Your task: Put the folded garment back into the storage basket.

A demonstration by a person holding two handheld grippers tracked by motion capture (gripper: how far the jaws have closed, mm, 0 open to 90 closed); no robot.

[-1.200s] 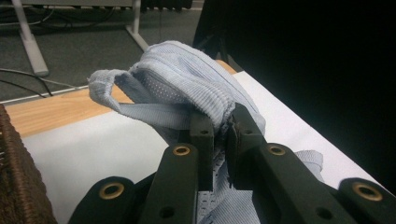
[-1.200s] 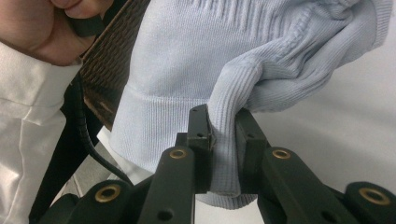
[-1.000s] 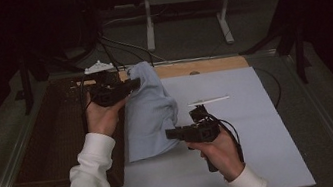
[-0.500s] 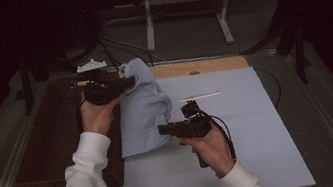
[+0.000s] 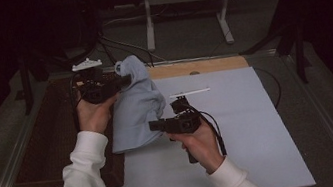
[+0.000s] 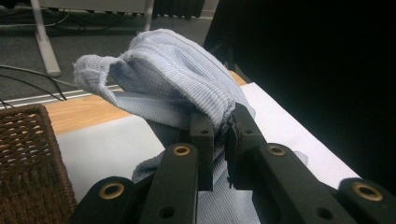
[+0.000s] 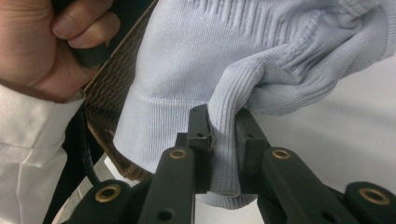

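Pale-blue ribbed knit garment (image 5: 133, 106) hangs between the two tools, partly lifted off the white sheet (image 5: 240, 127) on the desk (image 5: 8, 164). Left hand-held gripper (image 5: 122, 82) is clamped on a bunched fold at the garment's upper end; in the left gripper view the fabric (image 6: 173, 79) rises directly ahead of the jaws. Right hand-held gripper (image 5: 155, 125) is clamped on the ribbed hem (image 7: 224, 140), which runs down between its jaws, with the rest of the cloth spread above and to both sides. A wicker basket (image 6: 28, 163) sits left of the left jaws. Judgement: both grasps are secured and the lift is under way; spreading, folding or placing the garment remains undone.
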